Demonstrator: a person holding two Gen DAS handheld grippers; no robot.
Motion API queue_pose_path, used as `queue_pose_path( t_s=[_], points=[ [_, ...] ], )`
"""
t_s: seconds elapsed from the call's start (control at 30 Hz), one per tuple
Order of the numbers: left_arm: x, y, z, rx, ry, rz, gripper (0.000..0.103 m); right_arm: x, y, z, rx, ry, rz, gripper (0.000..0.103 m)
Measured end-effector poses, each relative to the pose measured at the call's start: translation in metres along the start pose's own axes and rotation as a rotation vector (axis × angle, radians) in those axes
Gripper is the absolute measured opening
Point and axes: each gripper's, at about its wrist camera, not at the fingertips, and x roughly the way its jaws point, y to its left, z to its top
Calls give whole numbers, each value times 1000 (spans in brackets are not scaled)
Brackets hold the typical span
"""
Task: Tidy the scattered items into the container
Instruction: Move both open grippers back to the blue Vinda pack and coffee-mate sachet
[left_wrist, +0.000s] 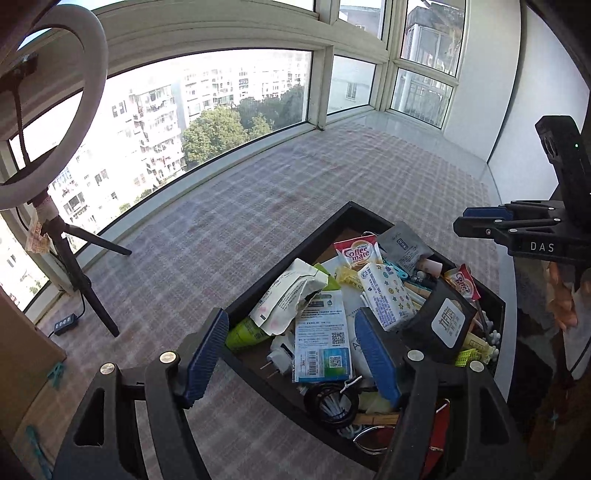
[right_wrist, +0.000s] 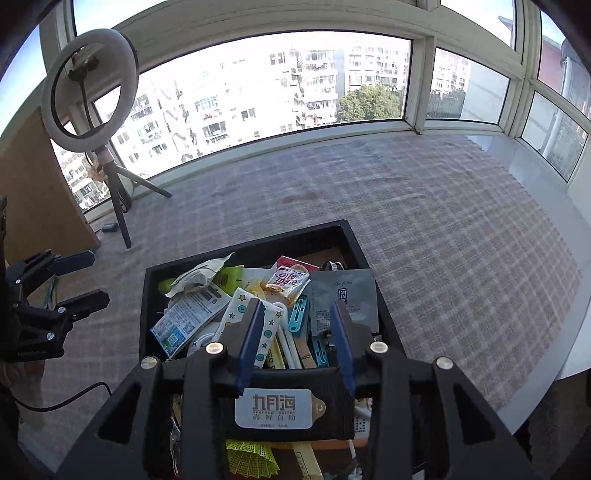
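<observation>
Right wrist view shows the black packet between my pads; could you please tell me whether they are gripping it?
Observer: No. In the left wrist view, the right gripper hangs above the container, clear of the black packet, which leans among the items.
Operator: Thank you. What lies at the container's near end, hidden under my fingers?
Observer: A black cable coil and a wooden clothespin beside it.

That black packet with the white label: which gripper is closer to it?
Right. The right gripper straddles the black packet; the left gripper hangs open over the container's other end.
</observation>
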Motion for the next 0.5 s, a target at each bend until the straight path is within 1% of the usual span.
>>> queue_pose_path(
  t_s=[0.07, 0.23, 0.3, 0.33, 0.5],
  points=[
    [-7, 12, -9, -20, 0, 24, 69, -2, 9, 1, -17, -4, 14, 39],
    [-29, 47, -36, -117, 3, 78, 69, -4, 36, 3, -49, -8, 70, 42],
    [-35, 61, -49, -156, 16, 94, 69, -2, 48, 3, -57, -10, 98, 49],
    [-38, 67, -56, -174, 21, 99, 69, -1, 55, 2, -63, -8, 112, 50],
    [-55, 97, -96, -255, 42, 144, 69, 15, 100, -1, -134, 28, 183, 51]
  ],
)
